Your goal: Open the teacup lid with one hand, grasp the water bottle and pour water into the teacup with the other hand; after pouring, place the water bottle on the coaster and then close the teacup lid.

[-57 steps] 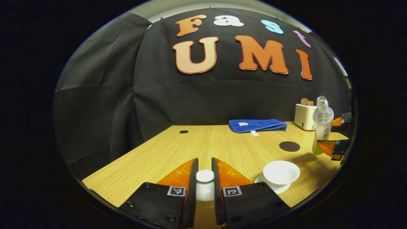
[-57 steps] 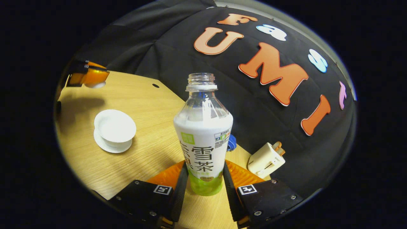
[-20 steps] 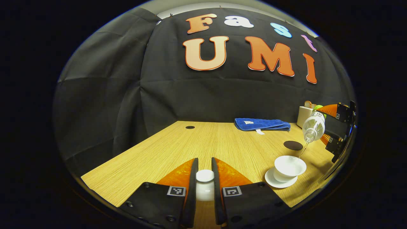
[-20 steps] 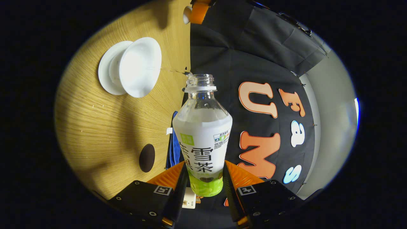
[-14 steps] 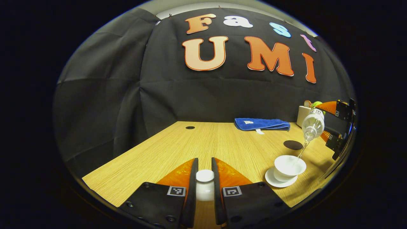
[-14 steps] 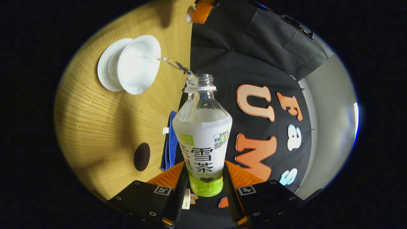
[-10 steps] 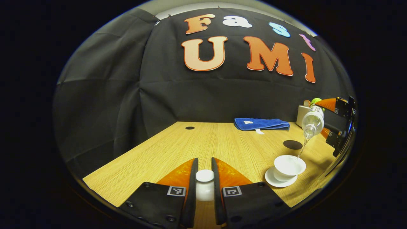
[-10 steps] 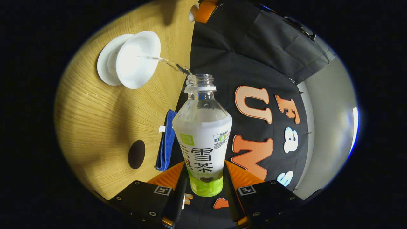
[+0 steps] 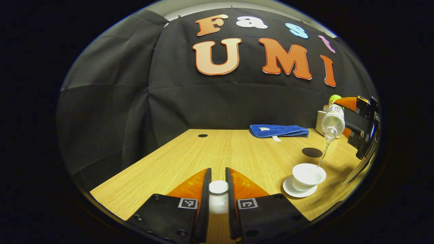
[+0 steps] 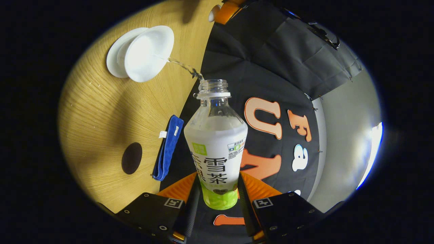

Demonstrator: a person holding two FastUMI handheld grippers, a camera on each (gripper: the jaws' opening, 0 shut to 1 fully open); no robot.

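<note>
The bench (image 9: 210, 152) carries everything, and places here are given from the teacup (image 9: 308, 175), which sits open on its saucer (image 9: 298, 192).

The water bottle (image 10: 217, 142) is the largest task thing. It looks like thin, light plastic, likely to give under a hard squeeze and to grow lighter as it empties, so a hold low on the labelled body seems best. The right gripper (image 10: 217, 200) pinches it there, a finger on each side of the green base. In the left gripper view the bottle hangs tilted above and just behind the teacup, with a thin stream (image 9: 323, 154) falling inside the cup's far rim.

The teacup looks like hard, smooth, breakable ceramic. The dark coaster (image 9: 312, 152) lies near, behind it.

The lid (image 9: 218, 198) is small, glossy and probably slippery. The left gripper (image 9: 218, 196) clamps its knob, well apart from the teacup.
</note>
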